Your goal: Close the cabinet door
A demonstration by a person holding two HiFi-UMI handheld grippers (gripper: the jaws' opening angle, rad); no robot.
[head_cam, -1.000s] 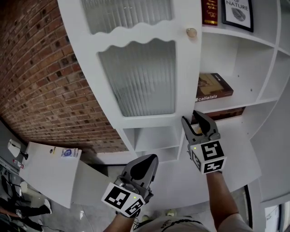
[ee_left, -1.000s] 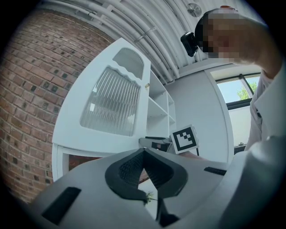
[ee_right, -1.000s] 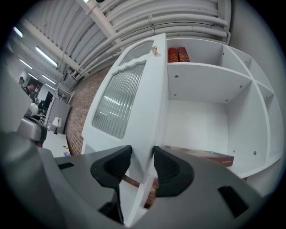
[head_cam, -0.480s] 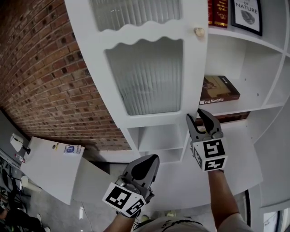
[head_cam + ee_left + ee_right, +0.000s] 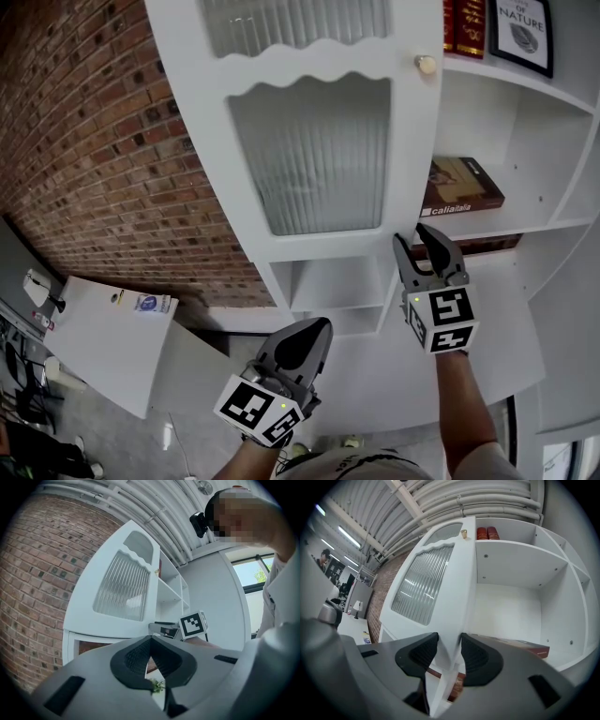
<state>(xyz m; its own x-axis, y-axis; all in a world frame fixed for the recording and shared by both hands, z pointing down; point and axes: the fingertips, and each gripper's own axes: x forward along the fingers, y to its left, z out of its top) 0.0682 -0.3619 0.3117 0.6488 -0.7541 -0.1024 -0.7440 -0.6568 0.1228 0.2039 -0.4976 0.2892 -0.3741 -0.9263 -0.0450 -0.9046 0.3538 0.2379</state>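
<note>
While the right tool clamps the lower free edge of the cabinet door, ajar beside the shelves, the left tool hangs below, jaws together, empty.

A red brick wall runs on your left, with a white table near it on a grey floor. Above you, white pipes and strip lights; daylight fills a window.

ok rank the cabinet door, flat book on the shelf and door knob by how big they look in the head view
1. cabinet door, largest by far
2. flat book
3. door knob, smallest
The gaps are plain, so nearness does not change the order.
</note>
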